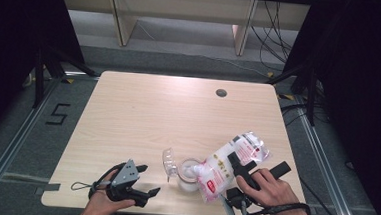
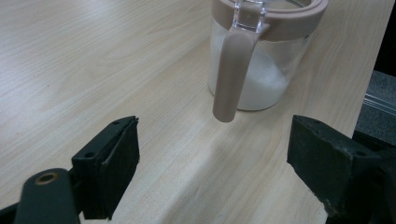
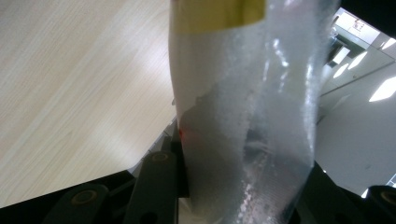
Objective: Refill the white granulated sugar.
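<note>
**Bag tilted over open jar; left gripper idle and open**

Nearest the table's (image 1: 128,113) front edge, the left gripper (image 1: 141,182) sits low in the person's left hand (image 1: 103,202), its jaws spread wide with nothing between them. In the left gripper view the two black pads (image 2: 116,163) stand well apart over bare wood, aimed at the jar (image 2: 261,70) beyond.

To its right, the right gripper (image 1: 242,167) is held in the right hand (image 1: 271,192) and is clamped on a clear plastic bag (image 1: 227,167) of white granules. The right gripper view shows the bag (image 3: 243,121) pinched between the jaws, film and contents pressed against the left pad. The bag is tilted, lower end down toward the jar and printed upper end raised to the right.

The jar (image 1: 188,175) stands upright near the front edge, between the two grippers, with white contents in its bottom. It has a beige rim and a clear hinged lid (image 1: 168,161) swung open to its left. A beige clasp (image 2: 231,74) hangs down its side. The bag's lower end appears to rest at the jar's mouth, though contact cannot be confirmed.

Farther back, a round grommet hole (image 1: 221,93) lies near the table's far edge.
</note>
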